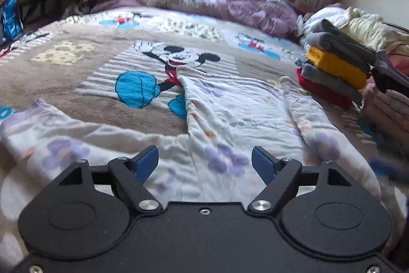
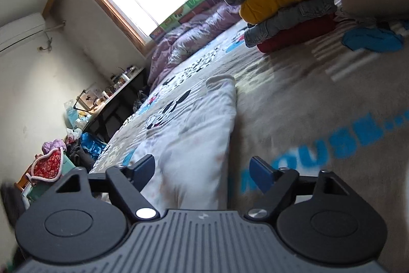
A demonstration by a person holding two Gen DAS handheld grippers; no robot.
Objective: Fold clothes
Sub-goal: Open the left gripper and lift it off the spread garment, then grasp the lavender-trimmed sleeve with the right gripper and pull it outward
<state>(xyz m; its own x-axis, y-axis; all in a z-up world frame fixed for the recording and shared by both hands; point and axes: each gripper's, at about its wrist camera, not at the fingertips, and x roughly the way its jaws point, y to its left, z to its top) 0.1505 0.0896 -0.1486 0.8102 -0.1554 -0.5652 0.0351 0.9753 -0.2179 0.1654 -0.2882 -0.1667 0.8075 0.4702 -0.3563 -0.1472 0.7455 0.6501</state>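
**Both jaws wide over the floral garment, sleeve running away from my right hand**

I have the white floral garment (image 1: 230, 119) spread on the cartoon-print blanket (image 1: 84, 63) of the bed, and I place everything from that garment. My left gripper (image 1: 204, 163) hangs above its near edge with the jaws wide and nothing between them; cloth shows in the gap, but the pads do not press on it. My right gripper (image 2: 203, 170) sits low at the garment's near right side, jaws also wide and empty, rolled so the room tilts in its view.

What the next move turns on, as I judge it: one sleeve (image 2: 204, 119) lies straight ahead of the right jaws, its long axis running away from me to the cuff (image 2: 221, 81). The right hand is clearly the nearer one to it. The other sleeve (image 1: 38, 129) trails off to the garment's left, closer to my left hand.

The stack of folded clothes (image 1: 334, 68) stands beyond the garment's right side, near the cuff but not touching it.
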